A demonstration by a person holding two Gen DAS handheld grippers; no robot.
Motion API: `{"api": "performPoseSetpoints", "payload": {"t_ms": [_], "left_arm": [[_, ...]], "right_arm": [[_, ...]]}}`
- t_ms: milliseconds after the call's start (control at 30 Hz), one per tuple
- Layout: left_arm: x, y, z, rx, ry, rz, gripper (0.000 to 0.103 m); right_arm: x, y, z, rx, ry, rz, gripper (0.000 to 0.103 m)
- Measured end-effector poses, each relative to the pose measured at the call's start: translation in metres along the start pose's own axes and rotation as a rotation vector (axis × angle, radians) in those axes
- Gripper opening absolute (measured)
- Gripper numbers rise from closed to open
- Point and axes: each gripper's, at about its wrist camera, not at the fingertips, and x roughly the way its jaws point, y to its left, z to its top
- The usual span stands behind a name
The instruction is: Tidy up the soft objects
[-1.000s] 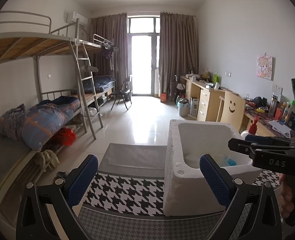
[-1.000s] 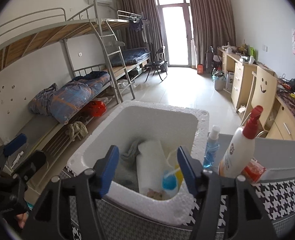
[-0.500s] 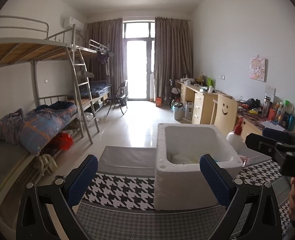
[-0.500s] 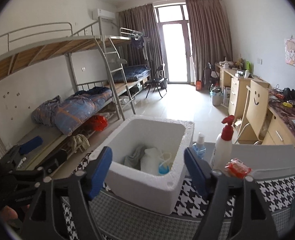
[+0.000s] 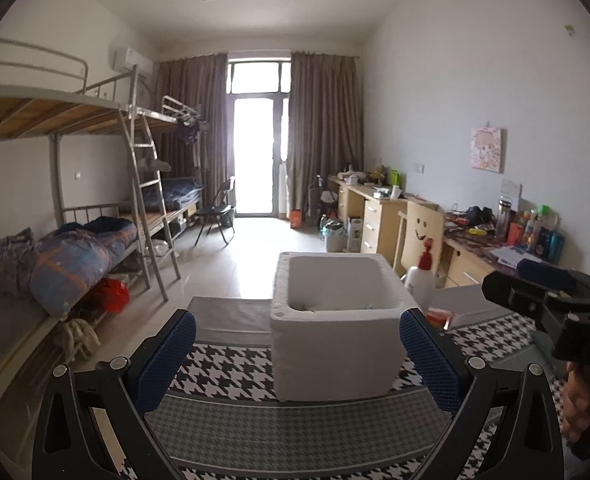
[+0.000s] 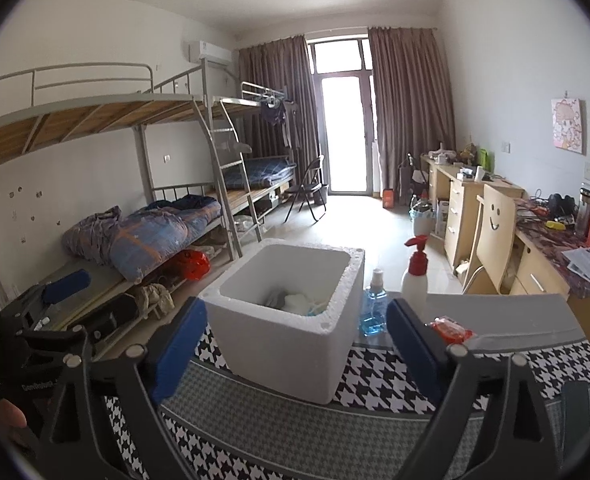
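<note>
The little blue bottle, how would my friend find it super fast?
Find the big white foam box on the checkered tablecloth. Just right of it stand two bottles. The blue bottle is the shorter, see-through one beside the box; the pump bottle is white with a red top.

White styrofoam box (image 6: 291, 320) sits on the houndstooth-patterned tablecloth (image 6: 383, 388). In the box: pale folded soft items (image 6: 295, 300), mostly hidden by its walls. Right of the box, just beside it: small clear bottle of blue liquid (image 6: 373, 308); further right, white pump bottle with red top (image 6: 414, 276); right of that, nearer the camera, red plastic packet (image 6: 451, 330). Left of the box, well apart: metal bunk bed (image 6: 143, 184). Behind the box and to its right: wooden desks (image 6: 475, 208) along the wall.
</note>
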Motion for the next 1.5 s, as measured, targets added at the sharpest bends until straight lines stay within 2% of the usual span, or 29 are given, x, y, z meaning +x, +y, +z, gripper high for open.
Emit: {"api": "performPoseSetpoints", "payload": {"t_ms": [267, 667, 1000, 1500], "left_arm": [[-0.027, -0.015, -0.005, -0.002, -0.040, -0.052, 0.102], [-0.055, -0.023, -0.019, -0.025, -0.092, -0.080, 0.102], [-0.068, -0.037, -0.032, -0.009, -0.113, -0.106, 0.102], [-0.074, -0.044, -0.061, -0.004, -0.148, -0.085, 0.102]], "right_arm": [[-0.032, -0.007, -0.014, 0.024, -0.043, -0.026, 0.094], [-0.078, -0.003, -0.036, 0.001, -0.132, -0.060, 0.098], [-0.093, -0.005, -0.052, 0.004, -0.160, -0.071, 0.102], [-0.105, -0.008, -0.086, 0.021, -0.185, -0.104, 0.102]]}}
